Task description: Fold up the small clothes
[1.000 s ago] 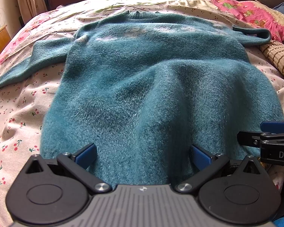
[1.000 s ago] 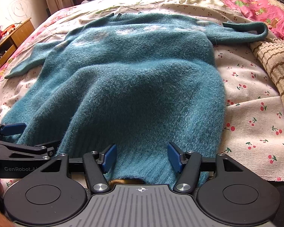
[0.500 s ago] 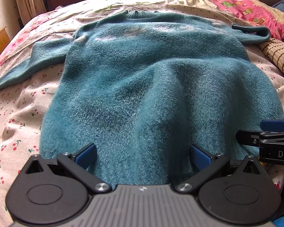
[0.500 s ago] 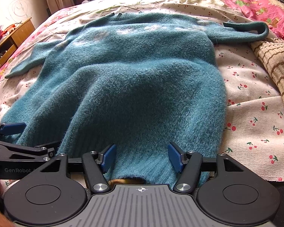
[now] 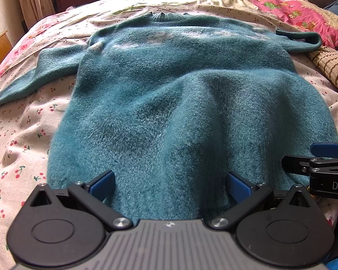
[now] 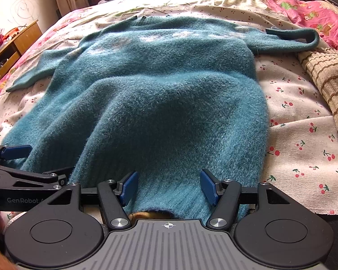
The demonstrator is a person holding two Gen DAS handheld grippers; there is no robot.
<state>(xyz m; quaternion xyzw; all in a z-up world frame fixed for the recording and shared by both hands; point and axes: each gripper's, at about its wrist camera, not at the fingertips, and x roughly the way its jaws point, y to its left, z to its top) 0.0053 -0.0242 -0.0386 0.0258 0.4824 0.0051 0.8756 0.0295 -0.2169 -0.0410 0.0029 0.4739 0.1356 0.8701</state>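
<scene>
Over on the left, the left gripper (image 5: 169,186) is sitting low at the near edge of the bed (image 5: 22,135), its blue fingers (image 5: 101,183) spread wide apart with the hem of the teal sweater (image 5: 180,90) bunching up between them — the wool is filling the gap, but the fingers are not pressing in on it that I can see. The sweater itself is lying face-up on the cherry-print sheet, its long axis running straight away from both grippers: hem nearest, collar far off toward the headboard, one sleeve (image 5: 33,76) trailing out to the left and the other (image 6: 288,40) folding back on itself at the right. Moving rightward, the right gripper (image 6: 169,187) is waiting just beside the left one at the same hem, its fingers (image 6: 208,186) also parted, though less widely, straddling the ribbed edge, which is humping up between them. Both grippers are equally near the hem — so the next move, I would guess, is closing on that edge and carrying it away toward the collar. Further right, a striped tan knit (image 6: 326,83) is lying well apart from the sweater's body.
</scene>
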